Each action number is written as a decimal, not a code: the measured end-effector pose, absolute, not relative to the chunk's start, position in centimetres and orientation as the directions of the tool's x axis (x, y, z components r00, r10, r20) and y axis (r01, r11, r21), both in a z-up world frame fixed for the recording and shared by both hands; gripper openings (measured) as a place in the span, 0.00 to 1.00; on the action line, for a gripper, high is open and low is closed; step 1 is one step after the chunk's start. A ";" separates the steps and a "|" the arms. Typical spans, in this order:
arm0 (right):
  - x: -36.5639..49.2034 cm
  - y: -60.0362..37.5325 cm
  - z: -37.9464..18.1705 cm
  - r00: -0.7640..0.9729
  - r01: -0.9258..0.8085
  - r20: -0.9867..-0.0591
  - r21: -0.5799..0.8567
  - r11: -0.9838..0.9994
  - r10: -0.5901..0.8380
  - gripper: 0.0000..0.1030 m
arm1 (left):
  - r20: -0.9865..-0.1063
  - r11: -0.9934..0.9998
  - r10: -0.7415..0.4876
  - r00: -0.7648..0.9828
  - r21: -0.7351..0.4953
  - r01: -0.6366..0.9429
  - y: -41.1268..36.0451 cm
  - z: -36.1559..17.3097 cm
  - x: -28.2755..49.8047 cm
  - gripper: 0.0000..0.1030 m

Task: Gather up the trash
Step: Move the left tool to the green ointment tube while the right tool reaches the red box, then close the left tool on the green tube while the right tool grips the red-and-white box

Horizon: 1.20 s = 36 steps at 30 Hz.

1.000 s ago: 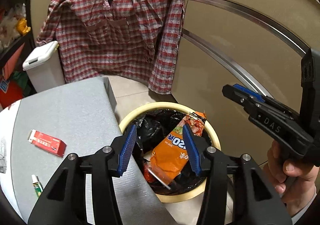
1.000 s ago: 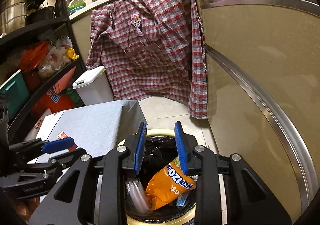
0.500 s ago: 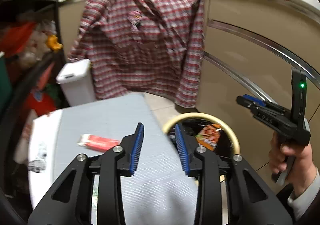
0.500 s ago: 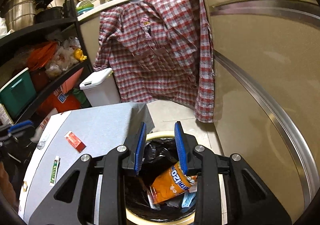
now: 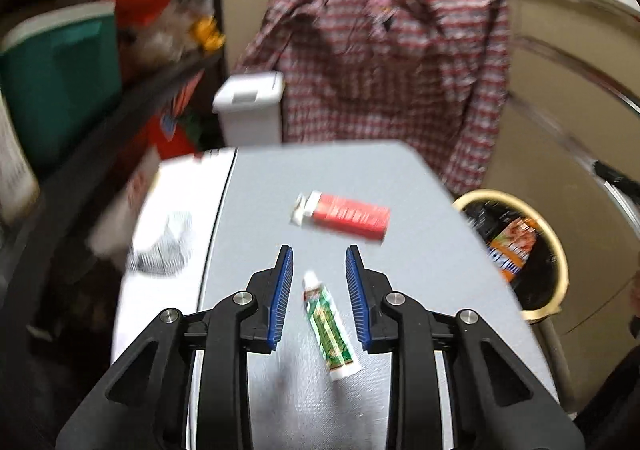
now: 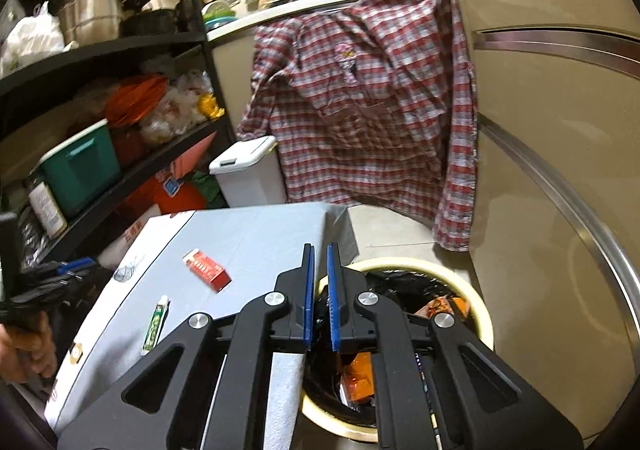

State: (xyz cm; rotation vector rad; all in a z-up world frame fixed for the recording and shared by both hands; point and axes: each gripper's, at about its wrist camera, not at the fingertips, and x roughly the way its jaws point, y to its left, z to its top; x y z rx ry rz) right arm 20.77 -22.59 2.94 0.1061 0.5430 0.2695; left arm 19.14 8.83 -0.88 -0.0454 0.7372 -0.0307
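Observation:
A green and white tube (image 5: 330,329) lies on the grey table (image 5: 420,250), between the tips of my open, empty left gripper (image 5: 319,260). A red box (image 5: 347,214) lies just beyond it. Both show in the right wrist view, tube (image 6: 155,325) and box (image 6: 208,270). The round cream trash bin (image 6: 478,310) with a black liner holds an orange snack bag (image 5: 512,246). My right gripper (image 6: 318,258) hovers at the bin's left rim by the table edge, jaws nearly closed with a narrow gap and nothing between them.
A plaid shirt (image 6: 360,97) hangs on the counter behind. A small white lidded bin (image 6: 246,165) stands on the floor past the table. Black shelves (image 6: 100,49) with pots, bags and a teal box stand at left. Cabinet fronts (image 6: 560,129) run along the right.
My left gripper swung left from over the bin to above the table and now frames the tube. My right gripper's jaws narrowed and it stayed by the bin.

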 end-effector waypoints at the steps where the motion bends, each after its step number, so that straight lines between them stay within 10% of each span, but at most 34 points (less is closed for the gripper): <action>1: 20.9 -22.4 2.8 0.818 -0.229 -0.500 0.169 0.959 0.283 0.08 | -0.689 0.998 -0.046 0.723 -0.068 -0.002 9.0 -2.0 19.5 0.27; 19: 23.9 -16.8 -0.7 0.745 -0.317 -0.568 0.161 0.935 0.350 0.08 | -0.805 0.995 -0.038 0.592 -0.086 -0.054 7.9 -10.6 22.6 0.41; 36: 28.4 -7.4 -5.9 0.603 -0.462 -0.662 0.166 0.871 0.446 0.38 | -0.824 0.981 0.053 0.564 -0.061 -0.183 12.3 -10.9 23.4 0.27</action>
